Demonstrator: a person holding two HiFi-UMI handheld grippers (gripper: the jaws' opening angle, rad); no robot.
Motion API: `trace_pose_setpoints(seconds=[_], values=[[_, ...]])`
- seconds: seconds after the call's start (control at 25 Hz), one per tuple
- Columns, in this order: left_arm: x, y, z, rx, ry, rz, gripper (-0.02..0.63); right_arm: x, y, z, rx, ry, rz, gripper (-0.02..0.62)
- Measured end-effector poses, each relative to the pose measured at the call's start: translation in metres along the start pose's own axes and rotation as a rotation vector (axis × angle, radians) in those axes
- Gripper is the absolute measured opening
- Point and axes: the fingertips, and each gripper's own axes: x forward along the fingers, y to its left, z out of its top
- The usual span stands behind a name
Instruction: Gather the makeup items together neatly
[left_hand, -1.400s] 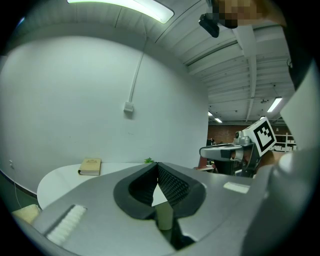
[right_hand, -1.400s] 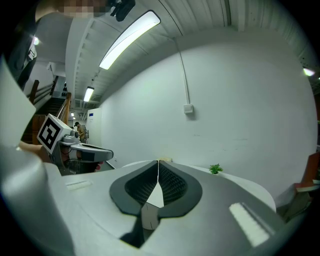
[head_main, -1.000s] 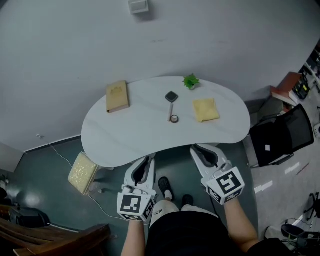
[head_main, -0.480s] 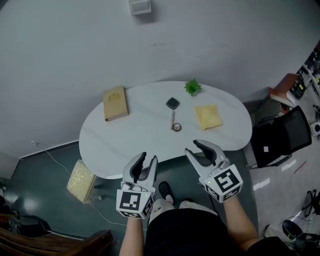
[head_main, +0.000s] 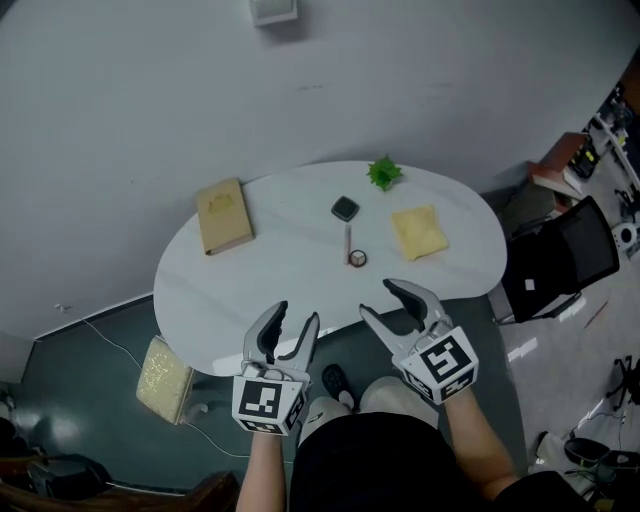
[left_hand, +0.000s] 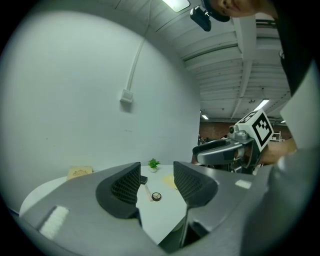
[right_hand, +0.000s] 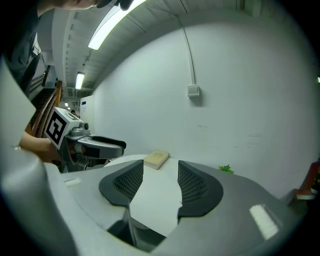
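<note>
On the white table (head_main: 250, 290) lie a dark square compact (head_main: 345, 208), a thin stick (head_main: 348, 238) and a small round pot (head_main: 357, 258) in a line. A yellow cloth pad (head_main: 418, 232) lies to their right and a tan flat case (head_main: 225, 216) to their left. My left gripper (head_main: 293, 322) and right gripper (head_main: 382, 301) hover over the table's near edge. Both have just been opening, and nothing is between the jaws. In the left gripper view the round pot (left_hand: 156, 196) shows between the open fingers (left_hand: 125, 187). The right gripper view shows the tan case (right_hand: 156, 159) ahead.
A small green plant (head_main: 383, 172) stands at the table's far edge. A black chair (head_main: 560, 262) is to the right of the table. A yellowish pack (head_main: 160, 365) lies on the floor at the left. The wall (head_main: 150, 100) runs just behind the table.
Both grippers have come forward from below the table's near edge to over it. Their jaws have gone from shut to open.
</note>
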Motion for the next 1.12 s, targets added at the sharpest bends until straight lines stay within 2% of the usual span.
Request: trace_pose_setpoints(seconds=[0.4,0.72,1.12], values=[[0.021,0.008,-0.027,-0.029,0.078,-0.046,0.213,0.013,-0.010,-0.017,0.061,0.058,-0.038,0.202],[0.052,0.018,-0.043,-0.068,0.132,-0.025,0.212,0.029,-0.033,-0.021,0.078,0.075,-0.016,0.202],[0.116,0.022,-0.059,-0.102,0.205,0.019,0.213,0.059,-0.087,-0.031,0.106,0.101,0.049,0.202]])
